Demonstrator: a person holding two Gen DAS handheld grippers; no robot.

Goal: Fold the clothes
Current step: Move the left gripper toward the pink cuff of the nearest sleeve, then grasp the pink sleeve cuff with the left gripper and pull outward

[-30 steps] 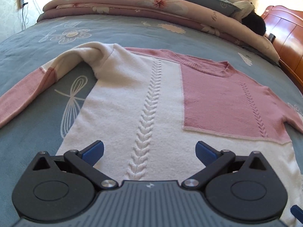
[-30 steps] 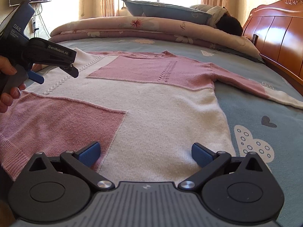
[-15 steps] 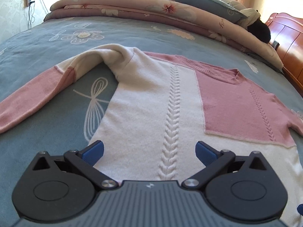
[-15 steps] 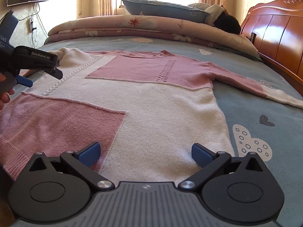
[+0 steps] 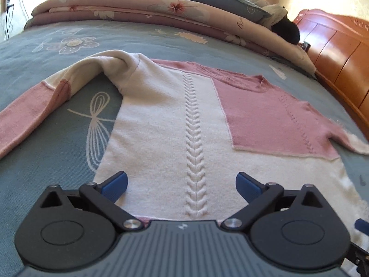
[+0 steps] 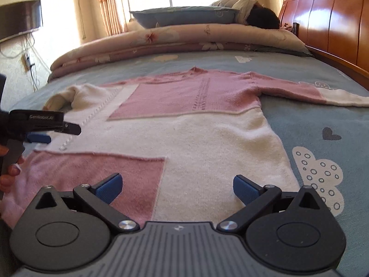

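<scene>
A pink-and-white knit sweater [image 5: 175, 124] [image 6: 191, 138] lies spread flat on the bed, both sleeves stretched out to the sides. My left gripper [image 5: 181, 183] hovers over its white lower left part near the cable stitch; its jaws are wide and closing slightly, with only the flat cloth beneath them. In the right wrist view the same left gripper [image 6: 48, 131] shows at the left edge, held by a hand [image 6: 9, 173]. Over the hem, my right gripper [image 6: 177, 185] stands open above the pink patch and white panel, gripping nothing.
The blue patterned bedsheet [image 5: 46, 143] [image 6: 322, 124] surrounds the sweater. A folded floral quilt [image 5: 147, 11] and pillow [image 6: 184, 16] lie at the far end, with a dark-haired figure [image 6: 263, 17] there. A wooden headboard [image 6: 329, 23] runs along the right.
My left gripper has drifted left over the sweater, so the left sleeve and sheet show more. The right view has rolled and tilted; the left gripper sits lower at its left edge.
</scene>
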